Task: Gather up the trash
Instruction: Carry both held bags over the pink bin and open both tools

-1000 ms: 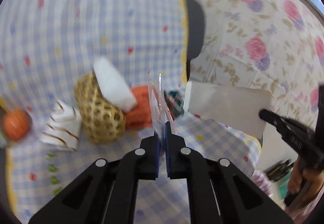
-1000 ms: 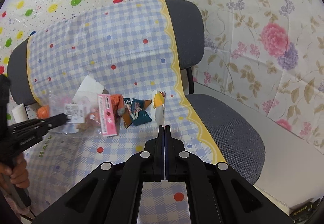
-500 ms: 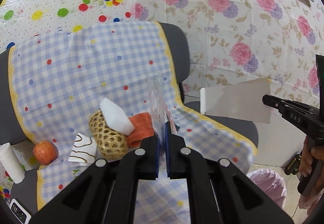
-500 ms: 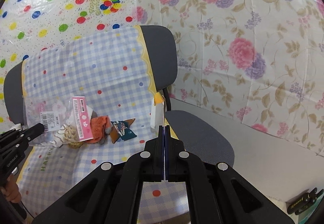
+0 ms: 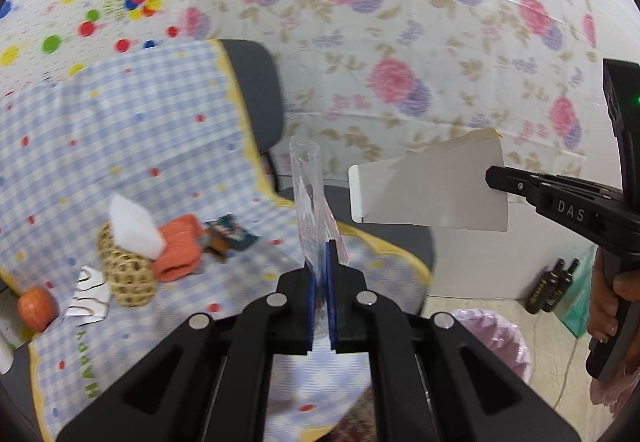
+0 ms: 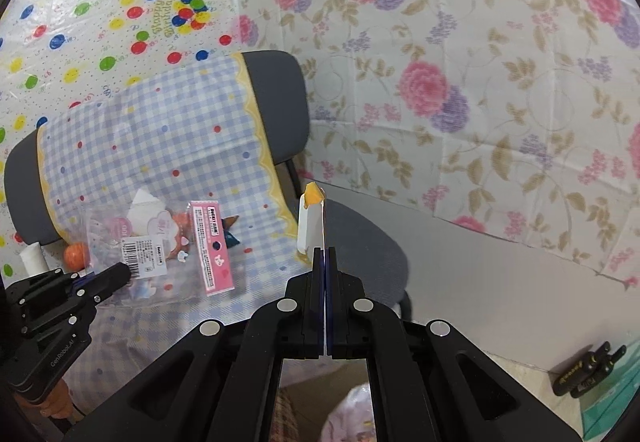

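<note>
Left gripper point(image 5: 319, 266) pinched clear plastic wrapper point(image 5: 310, 202), held aloft over checkered cloth point(image 5: 120, 146). Right gripper point(image 6: 324, 262) clamped on white card scrap point(image 6: 310, 226), also aloft. Bin with pink liner point(image 5: 496, 338) below, near; neither piece dropped in yet. Judged about halfway: crumpled dark wrapper point(image 5: 230, 238) and striped paper point(image 5: 88, 294) remained on cloth.

Floral wall point(image 6: 460, 90) behind a grey chair point(image 6: 276, 102)
</note>
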Demonstrator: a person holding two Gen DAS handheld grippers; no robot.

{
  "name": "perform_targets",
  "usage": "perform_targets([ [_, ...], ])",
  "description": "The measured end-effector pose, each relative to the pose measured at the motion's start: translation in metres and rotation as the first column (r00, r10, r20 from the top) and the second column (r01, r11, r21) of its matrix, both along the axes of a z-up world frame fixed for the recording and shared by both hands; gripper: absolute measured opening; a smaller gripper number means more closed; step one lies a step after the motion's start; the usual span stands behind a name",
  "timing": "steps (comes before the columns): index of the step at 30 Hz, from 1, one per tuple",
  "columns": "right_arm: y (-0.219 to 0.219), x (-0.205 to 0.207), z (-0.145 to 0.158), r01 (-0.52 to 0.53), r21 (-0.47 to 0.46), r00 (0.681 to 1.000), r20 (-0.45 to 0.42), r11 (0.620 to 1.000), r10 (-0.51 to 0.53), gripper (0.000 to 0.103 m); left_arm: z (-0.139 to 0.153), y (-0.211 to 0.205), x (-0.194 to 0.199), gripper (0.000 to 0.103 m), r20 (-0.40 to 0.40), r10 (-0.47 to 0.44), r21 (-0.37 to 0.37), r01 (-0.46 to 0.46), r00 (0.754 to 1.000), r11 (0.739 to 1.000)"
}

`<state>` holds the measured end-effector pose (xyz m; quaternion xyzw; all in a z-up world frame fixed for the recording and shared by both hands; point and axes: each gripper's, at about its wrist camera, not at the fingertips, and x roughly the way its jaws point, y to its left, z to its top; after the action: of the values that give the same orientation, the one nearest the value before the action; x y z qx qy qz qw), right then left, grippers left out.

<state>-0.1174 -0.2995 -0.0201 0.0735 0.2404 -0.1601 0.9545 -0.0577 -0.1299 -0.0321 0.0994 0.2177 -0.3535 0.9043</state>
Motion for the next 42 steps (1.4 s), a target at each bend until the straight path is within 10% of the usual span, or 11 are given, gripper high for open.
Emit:
perform_targets([
  [15,-0.021,-0.094,-0.001,0.185,-0.035,0.98,-0.065,0.982,-0.187,0.001,-0.017,-0.061,-0.054,0.003,-0.015,-0.229,0.013,0.229,0.973,0.973],
  [31,-0.049,-0.129,-0.068,0.291,0.024,0.915,-0.298,0.956,-0.271,0.003,-0.071,-0.129,-0.08,0.003,-0.144,-0.368,0.134,0.386,0.919,0.913],
  [37,-0.06,-0.123,-0.088,0.291,0.062,0.913,-0.317,0.955,-0.258,0.01,-0.082,-0.139,-0.067,0.036,-0.208,-0.352,0.133,0.383,0.913,0.914],
  [42,-0.062,-0.124,-0.078,0.29,0.066,0.926,-0.273,0.955,-0.263,0.01,-0.075,-0.118,-0.052,0.04,-0.206,-0.301,0.12,0.329,0.931,0.937],
])
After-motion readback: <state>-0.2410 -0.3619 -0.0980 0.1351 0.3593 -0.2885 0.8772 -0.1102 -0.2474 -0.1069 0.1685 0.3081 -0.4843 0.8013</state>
